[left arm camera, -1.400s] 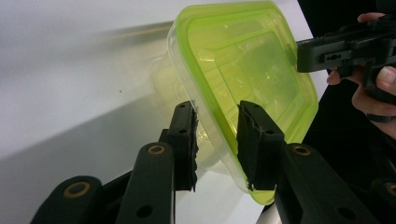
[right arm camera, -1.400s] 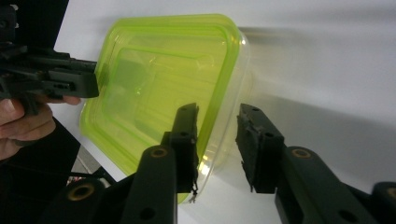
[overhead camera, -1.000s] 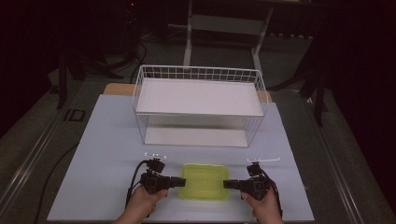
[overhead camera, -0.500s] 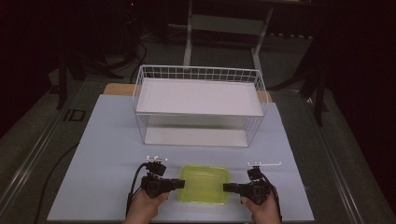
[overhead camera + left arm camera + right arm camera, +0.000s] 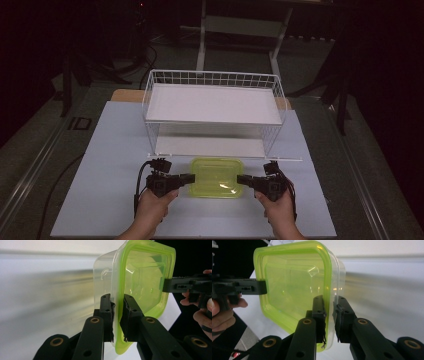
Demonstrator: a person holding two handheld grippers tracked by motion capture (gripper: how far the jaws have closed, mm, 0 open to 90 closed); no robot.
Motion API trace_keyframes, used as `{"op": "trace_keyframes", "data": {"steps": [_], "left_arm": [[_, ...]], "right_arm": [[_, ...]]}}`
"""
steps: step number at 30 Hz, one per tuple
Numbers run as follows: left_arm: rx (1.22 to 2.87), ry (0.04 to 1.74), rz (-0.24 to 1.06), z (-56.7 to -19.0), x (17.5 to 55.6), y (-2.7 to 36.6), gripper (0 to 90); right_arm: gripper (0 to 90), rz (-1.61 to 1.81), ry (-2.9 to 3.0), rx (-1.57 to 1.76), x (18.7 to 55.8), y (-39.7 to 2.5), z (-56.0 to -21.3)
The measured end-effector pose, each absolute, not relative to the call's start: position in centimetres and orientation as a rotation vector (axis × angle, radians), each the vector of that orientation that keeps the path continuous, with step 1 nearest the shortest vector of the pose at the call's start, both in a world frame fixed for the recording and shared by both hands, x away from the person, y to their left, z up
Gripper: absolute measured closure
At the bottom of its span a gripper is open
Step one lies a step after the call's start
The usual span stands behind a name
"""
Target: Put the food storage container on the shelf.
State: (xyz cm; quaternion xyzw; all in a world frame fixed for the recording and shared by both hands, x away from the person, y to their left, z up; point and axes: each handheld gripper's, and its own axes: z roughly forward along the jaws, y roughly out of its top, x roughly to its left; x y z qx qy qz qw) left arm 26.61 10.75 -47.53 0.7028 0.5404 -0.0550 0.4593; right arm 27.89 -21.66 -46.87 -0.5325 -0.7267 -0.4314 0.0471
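Just lifted/shifted: green-lidded container (image 5: 217,177) sat slightly closer to wire rack (image 5: 212,112) than a second before, carried forward a little. Left gripper (image 5: 187,178) clamped on container's left rim, jaws pinching lid edge, seen up close in left gripper view (image 5: 117,315). Right gripper (image 5: 243,179) clamped on opposite rim, same pinch in right gripper view (image 5: 329,312). Both hands (image 5: 155,207) low, near table edge (image 5: 100,200), well in front of rack. Container body clear, lid on, looked empty — nothing visible inside. Rack upper shelf bare white, lower shelf also bare. Probably means two-handed carry toward rack under way, early stage; container not yet in rack, just in front of lower shelf opening.
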Motion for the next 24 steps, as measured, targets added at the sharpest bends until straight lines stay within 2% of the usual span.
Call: {"op": "trace_keyframes", "data": {"steps": [11, 24], "left_arm": [[1.698, 1.309, -0.046, -46.5, 28.7, 11.0, 81.0], [1.663, 1.274, 0.007, -47.4, 31.1, 11.1, 81.0]], "right_arm": [[79.2, -1.400, -2.232, -1.657, 30.7, -20.9, -46.0], [78.7, -1.435, -2.215, -1.701, 33.6, -20.6, -46.6]]}}
